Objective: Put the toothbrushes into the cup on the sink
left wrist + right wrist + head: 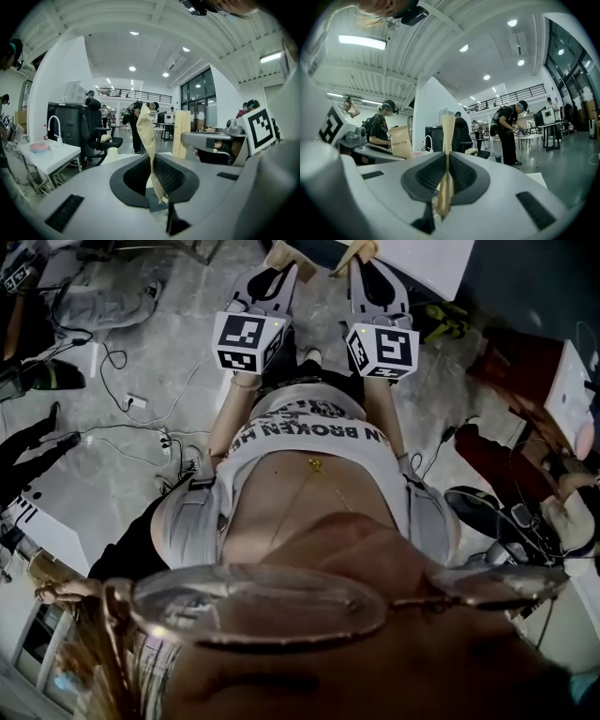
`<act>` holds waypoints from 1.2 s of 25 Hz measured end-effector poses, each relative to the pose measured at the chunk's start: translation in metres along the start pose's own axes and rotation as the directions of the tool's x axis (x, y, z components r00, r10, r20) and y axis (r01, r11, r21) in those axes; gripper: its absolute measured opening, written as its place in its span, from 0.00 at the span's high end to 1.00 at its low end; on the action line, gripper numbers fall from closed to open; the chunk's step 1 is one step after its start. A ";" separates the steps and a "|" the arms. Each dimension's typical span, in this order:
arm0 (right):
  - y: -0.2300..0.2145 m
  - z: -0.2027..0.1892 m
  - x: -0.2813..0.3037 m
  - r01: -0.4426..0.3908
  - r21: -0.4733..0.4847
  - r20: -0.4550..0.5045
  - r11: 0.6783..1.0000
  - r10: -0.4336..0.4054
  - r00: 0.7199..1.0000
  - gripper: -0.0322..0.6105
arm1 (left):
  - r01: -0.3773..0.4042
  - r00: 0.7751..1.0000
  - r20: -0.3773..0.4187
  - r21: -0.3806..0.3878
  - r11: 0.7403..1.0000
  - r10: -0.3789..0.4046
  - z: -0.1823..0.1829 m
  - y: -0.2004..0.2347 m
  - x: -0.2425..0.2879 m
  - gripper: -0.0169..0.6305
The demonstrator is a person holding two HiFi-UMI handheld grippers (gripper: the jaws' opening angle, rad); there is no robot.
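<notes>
- The left tongs (153, 176) are pinched almost shut on a tan paper packet (146, 136), which by the task is probably a wrapped toothbrush. The right tongs (446, 176) clamp a second packet (447, 136), seen edge-on.
- Both packets are held out roughly level in front of the body and over no tabletop, so I judge they are being carried rather than placed.
- Only the left gripper view shows the white sink tabletop (61, 154) and its faucet (53, 117), well off to the left. No cup can be made out there.
- The head view adds only the floor (178, 324) below.
</notes>
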State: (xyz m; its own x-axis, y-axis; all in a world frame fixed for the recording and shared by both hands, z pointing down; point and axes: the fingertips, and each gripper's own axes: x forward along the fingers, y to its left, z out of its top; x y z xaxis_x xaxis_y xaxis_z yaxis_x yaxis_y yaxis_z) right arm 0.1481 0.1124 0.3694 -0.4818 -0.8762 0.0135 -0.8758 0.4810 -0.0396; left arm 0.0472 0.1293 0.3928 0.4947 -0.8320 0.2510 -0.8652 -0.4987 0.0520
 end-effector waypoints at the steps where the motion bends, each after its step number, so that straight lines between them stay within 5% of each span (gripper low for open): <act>1: 0.002 0.001 0.007 0.002 -0.001 0.003 1.000 -0.002 1.000 0.89 | 0.004 1.000 0.002 -0.002 1.000 -0.004 0.001 0.007 0.002 0.92; 16: 0.007 0.010 0.153 0.081 -0.017 0.018 0.997 -0.081 0.997 0.89 | 0.096 0.995 0.000 0.027 0.995 -0.096 0.028 0.135 0.076 0.92; 30: 0.032 0.015 0.226 0.144 -0.009 0.014 0.990 -0.144 0.990 0.89 | 0.162 0.987 -0.015 0.047 0.986 -0.162 0.044 0.214 0.092 0.92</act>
State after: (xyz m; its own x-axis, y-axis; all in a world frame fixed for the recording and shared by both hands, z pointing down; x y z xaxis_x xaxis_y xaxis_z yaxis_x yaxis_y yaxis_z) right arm 0.0112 -0.0708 0.3567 -0.3507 -0.9365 0.0049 -0.9362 0.3504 -0.0280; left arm -0.0886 -0.0649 0.3844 0.6269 -0.7365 0.2539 -0.7686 -0.6380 0.0470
